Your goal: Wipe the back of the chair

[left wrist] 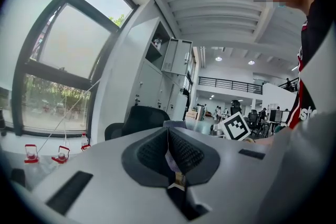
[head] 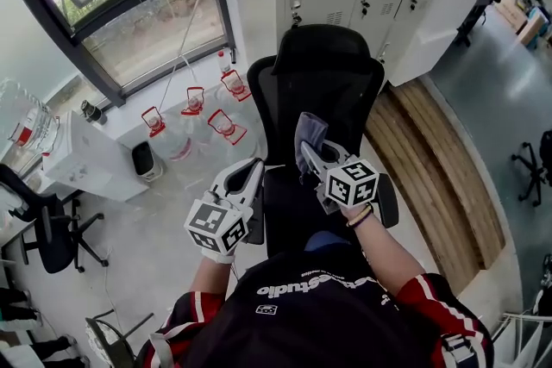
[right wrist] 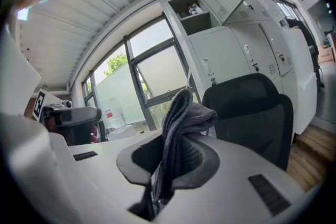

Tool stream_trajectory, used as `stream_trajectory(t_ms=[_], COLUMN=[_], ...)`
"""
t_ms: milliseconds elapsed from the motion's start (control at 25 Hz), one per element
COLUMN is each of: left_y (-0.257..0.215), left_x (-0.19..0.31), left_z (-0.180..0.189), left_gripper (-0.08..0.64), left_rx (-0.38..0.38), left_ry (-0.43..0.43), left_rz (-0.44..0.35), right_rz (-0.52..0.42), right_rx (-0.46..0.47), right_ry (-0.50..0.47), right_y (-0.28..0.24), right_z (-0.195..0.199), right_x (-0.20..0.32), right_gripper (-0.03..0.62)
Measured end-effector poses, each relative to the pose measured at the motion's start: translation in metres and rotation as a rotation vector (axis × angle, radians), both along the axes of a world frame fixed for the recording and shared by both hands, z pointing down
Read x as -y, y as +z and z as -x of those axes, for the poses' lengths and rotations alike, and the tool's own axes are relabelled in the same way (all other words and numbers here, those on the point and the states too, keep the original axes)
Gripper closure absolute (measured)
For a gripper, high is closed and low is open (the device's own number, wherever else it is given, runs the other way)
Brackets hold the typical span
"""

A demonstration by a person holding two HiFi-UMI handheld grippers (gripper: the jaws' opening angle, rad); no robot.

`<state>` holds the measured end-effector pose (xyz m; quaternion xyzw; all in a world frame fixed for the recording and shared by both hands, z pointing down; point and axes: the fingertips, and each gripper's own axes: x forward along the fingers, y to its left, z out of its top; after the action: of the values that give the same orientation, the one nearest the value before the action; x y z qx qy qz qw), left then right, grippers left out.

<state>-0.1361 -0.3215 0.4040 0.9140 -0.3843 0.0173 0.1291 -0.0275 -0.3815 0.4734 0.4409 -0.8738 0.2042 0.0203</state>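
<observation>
Ahead of me stands the black mesh office chair (head: 332, 90), its back facing me. My right gripper (head: 310, 155) has its fingers clamped on a folded grey cloth (head: 309, 132) near that back. My left gripper (head: 252, 175) has its fingers pressed together.

Bright daylight from the window (head: 129, 4) — sharp head view, fisheye-curved gripper views, dark vignetted corners.

We read only the white letters "studio" across the person's black shirt (head: 345, 319), just before the chair (head: 328, 90).
</observation>
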Motion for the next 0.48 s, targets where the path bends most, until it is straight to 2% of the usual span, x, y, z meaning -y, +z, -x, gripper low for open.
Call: stream_trajectory(t_ms=[120, 480], left_y=[0.006, 0.026], left_x=[0.014, 0.059], left_z=[0.007, 0.018], left_gripper=[0.535, 0.535], left_rx=[0.005, -0.014], left_ry=[-0.011, -0.054], left_rz=[0.007, 0.025], right_rz=[0.016, 0.004], right_rx=[0.022, -0.041], right_ry=[-0.006, -0.047], right_y=[0.015, 0.051], right_z=[0.012, 0.045], right_x=[0.035, 0.117], right_gripper=[0.532, 0.531])
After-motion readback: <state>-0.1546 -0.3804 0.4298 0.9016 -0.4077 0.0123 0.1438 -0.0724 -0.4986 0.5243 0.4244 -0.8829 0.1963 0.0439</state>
